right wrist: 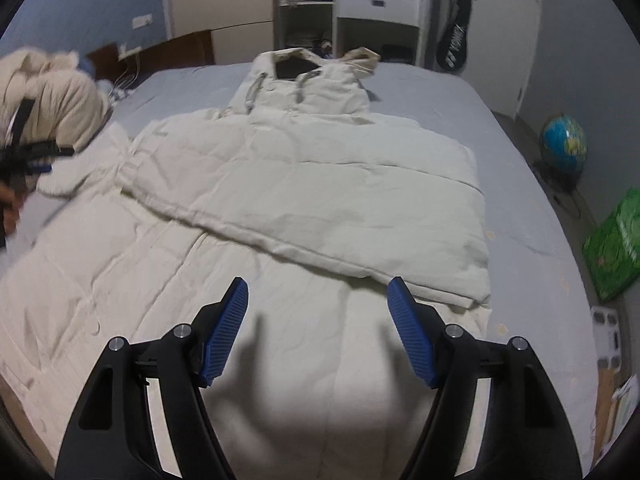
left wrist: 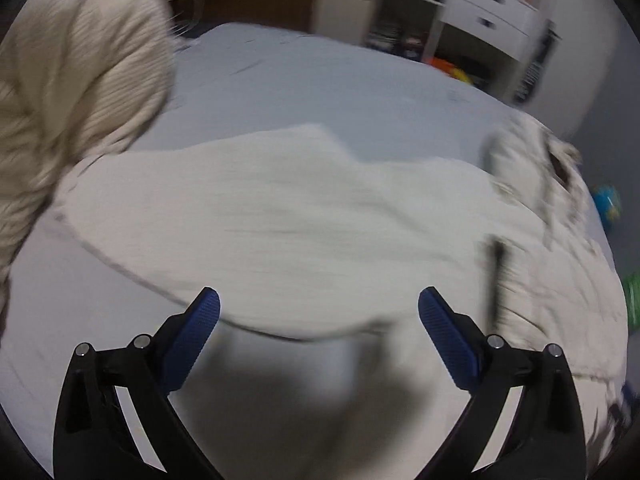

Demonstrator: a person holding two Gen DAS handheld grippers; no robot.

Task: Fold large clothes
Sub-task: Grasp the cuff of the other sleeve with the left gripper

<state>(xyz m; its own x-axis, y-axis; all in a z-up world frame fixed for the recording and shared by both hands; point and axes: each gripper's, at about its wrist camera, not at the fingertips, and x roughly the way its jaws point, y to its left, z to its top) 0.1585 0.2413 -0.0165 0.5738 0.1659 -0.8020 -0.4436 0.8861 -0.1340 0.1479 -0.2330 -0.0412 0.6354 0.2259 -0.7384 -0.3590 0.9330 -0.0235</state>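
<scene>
The cream quilted hooded coat (right wrist: 304,184) lies flat on the grey-sheeted bed (right wrist: 520,184), hood far, hem nearest the released right tool (right wrist: 318,292); the left tool (left wrist: 319,304), also released, hovers beside its sleeve.

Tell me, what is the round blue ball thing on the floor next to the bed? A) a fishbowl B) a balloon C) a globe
C: the right wrist view shows a blue globe with green and yellow land patches, sitting on a dark stand on the floor beside the bed.
</scene>
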